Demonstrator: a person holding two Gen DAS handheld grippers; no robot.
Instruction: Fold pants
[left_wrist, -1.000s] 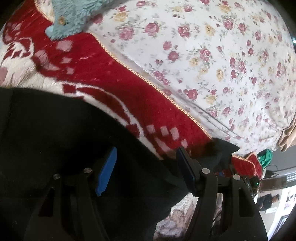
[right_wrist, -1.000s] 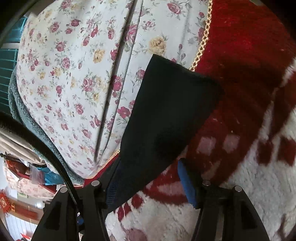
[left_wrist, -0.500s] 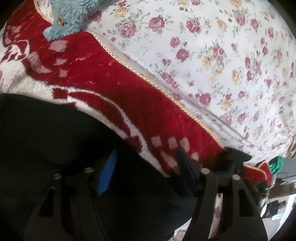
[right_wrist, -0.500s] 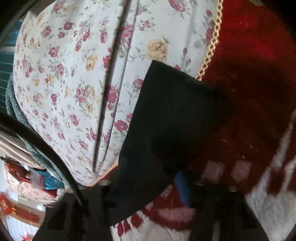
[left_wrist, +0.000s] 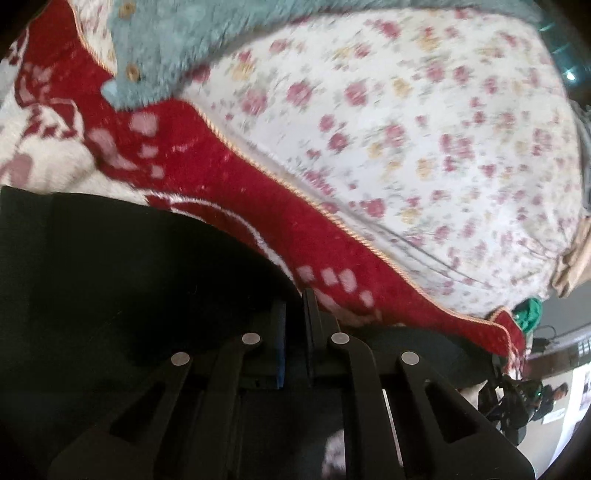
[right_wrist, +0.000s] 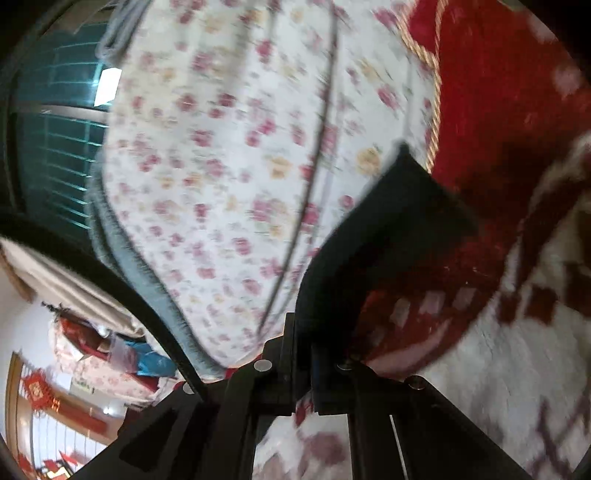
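Pants (left_wrist: 129, 266) on blanket (left_wrist: 229, 177), bedspread (left_wrist: 424, 147) beyond

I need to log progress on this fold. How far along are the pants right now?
Done: both grips look made. The left gripper is closed on the black pants at their edge, and the right gripper pinches a raised flap of them over the red blanket. In hand: lifting that flap. Left: no finished fold shows; carrying the cloth over and flattening it remains.
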